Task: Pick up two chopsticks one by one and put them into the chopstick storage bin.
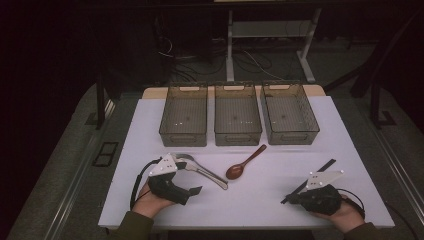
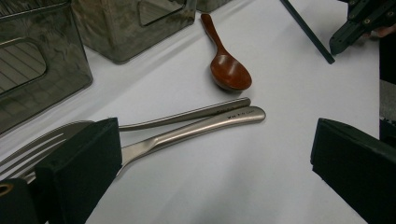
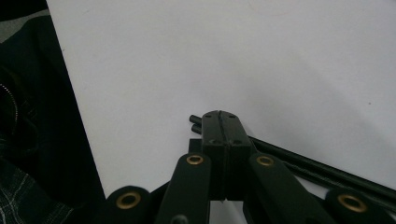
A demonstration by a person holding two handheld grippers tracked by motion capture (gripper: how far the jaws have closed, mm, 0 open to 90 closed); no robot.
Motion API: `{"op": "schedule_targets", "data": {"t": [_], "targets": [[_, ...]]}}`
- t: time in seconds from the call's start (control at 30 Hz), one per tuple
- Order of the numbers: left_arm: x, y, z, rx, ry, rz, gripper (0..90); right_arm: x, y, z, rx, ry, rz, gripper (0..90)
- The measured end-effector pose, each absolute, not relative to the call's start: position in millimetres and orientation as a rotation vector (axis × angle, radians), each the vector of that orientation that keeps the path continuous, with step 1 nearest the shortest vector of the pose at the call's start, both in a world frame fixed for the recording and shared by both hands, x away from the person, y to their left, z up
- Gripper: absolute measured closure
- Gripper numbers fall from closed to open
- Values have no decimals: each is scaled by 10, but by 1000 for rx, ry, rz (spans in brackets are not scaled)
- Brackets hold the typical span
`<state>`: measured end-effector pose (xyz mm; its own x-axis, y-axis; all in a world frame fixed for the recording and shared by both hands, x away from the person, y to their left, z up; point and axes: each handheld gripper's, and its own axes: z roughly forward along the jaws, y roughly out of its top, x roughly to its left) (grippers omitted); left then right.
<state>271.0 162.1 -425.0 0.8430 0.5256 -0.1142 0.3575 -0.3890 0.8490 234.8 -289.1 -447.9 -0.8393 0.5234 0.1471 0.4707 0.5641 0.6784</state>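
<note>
- High view: the left gripper [image 1: 192,190] rests on the white table [image 1: 260,200] near its front edge, just beside the metal fork [image 2: 42,142] and metal spoon [image 2: 205,123]; the right gripper [image 1: 290,197] is well apart from them.
- Left gripper view: its jaws stand wide open and hold nothing; the 2 handles lie side by side, touching, running from the left pad across the gap toward the brown wooden spoon [image 2: 228,70].
- Both pieces look smooth, polished and thin.
- Right gripper view: jaws pressed together, over the ends of the 2 black chopsticks [image 3: 299,161]; I cannot tell whether they pinch them.
- 3 empty smoky bins [image 1: 238,116] stand beyond.
</note>
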Motion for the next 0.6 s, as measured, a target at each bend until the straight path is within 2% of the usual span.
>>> {"op": "schedule_targets", "data": {"t": [0.6], "targets": [[2709,1623,-4248,2013,657,209,10,2446,-2769,-4491,849,2705,1135,886]]}}
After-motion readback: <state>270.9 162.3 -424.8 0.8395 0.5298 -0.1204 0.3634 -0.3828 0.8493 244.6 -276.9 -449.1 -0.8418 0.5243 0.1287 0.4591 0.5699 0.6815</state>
